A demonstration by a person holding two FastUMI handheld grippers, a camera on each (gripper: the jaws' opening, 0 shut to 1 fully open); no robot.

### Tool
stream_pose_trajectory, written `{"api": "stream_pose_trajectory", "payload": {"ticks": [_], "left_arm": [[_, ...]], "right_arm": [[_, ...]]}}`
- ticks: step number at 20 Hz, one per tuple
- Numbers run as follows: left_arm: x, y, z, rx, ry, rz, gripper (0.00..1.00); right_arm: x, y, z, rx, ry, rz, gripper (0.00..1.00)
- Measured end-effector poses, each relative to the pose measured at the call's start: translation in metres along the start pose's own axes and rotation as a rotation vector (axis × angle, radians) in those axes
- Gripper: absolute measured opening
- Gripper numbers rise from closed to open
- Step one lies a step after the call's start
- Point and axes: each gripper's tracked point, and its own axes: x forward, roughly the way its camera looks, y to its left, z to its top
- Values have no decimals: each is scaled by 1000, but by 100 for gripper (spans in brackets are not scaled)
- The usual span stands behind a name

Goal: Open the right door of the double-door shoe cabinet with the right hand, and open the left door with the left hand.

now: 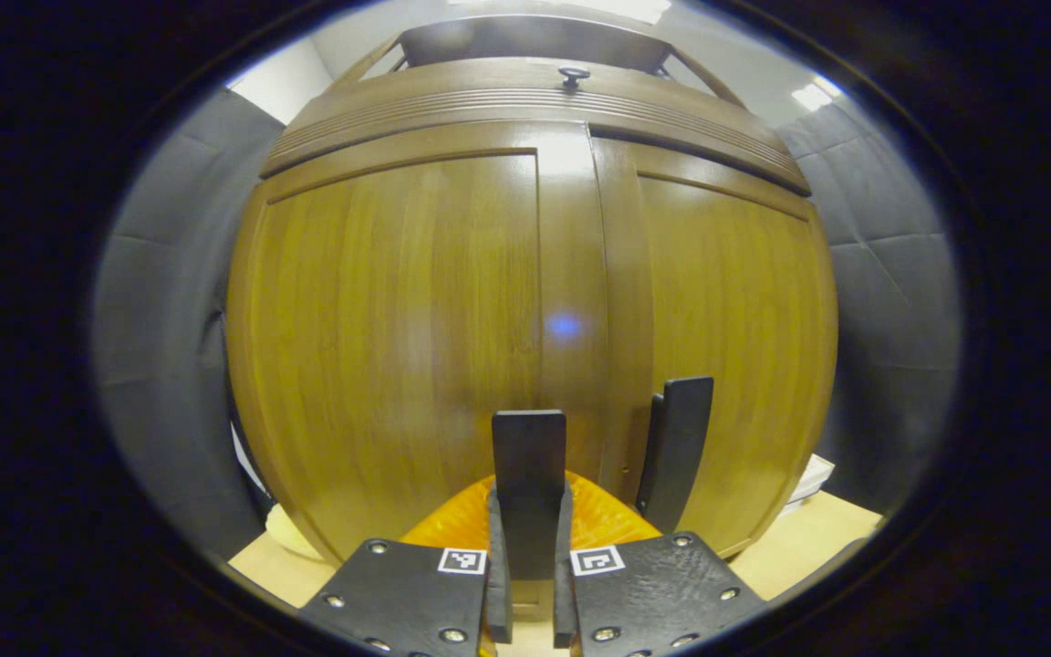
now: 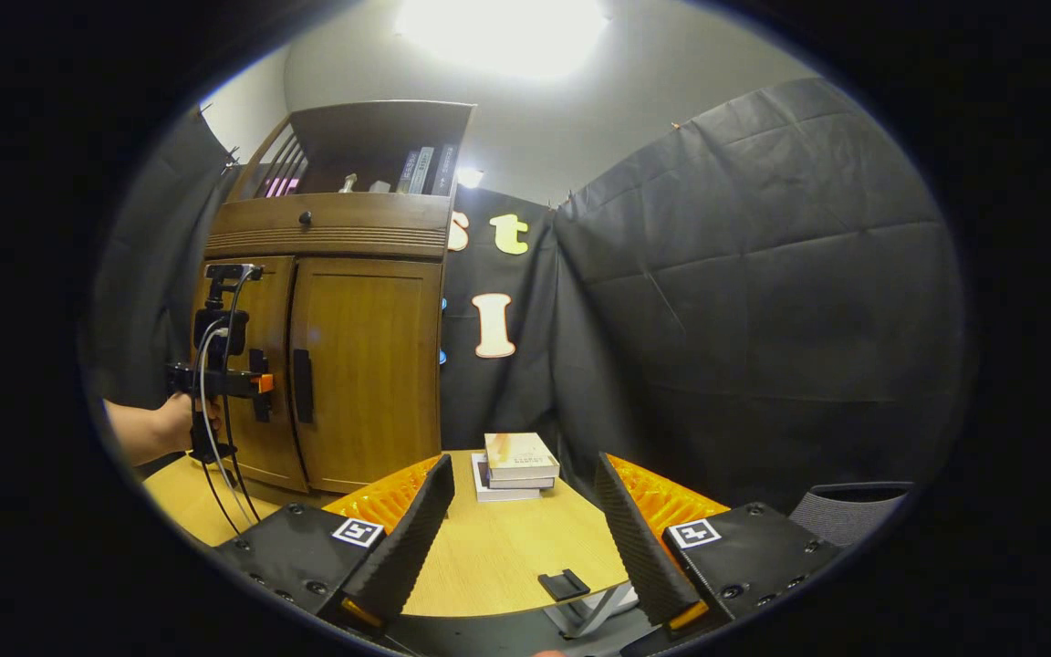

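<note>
- Where the left gripper view looks straight at the shoe cabinet, the left claw is seen pressed together on the left handle, with a finger tight against each side of it
- The left door is shown flat against the cabinet front; the right door lies just beside it, and whether that one is slightly ajar cannot be told
- The right handle is left untouched, just beside the pinched one
- In the right gripper view the left claw is seen farther off, held by a hand at the seam between the doors
- The right claw is held spread wide, with nothing between its fingers, over the bench and well apart from the cabinet
- A stack of books is laid on the bench, near the cabinet's right side
</note>
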Motion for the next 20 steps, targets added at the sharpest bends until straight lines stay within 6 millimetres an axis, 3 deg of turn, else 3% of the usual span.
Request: {"api": "stream_pose_trajectory", "payload": {"ticks": [5,13,15,20], "left_arm": [[-45,10,-4,-7,-3,4,21],[-107,36,-7,-25,2,35,21],[-120,44,-8,-21,5,48,21],[-141,62,-7,-30,9,64,21]], "right_arm": [[-5,-2,-2,16,-5,48,98],[11,38,4,9,-24,166,98],[11,39,2,12,-25,194,98],[19,63,1,16,-24,260,98]]}}
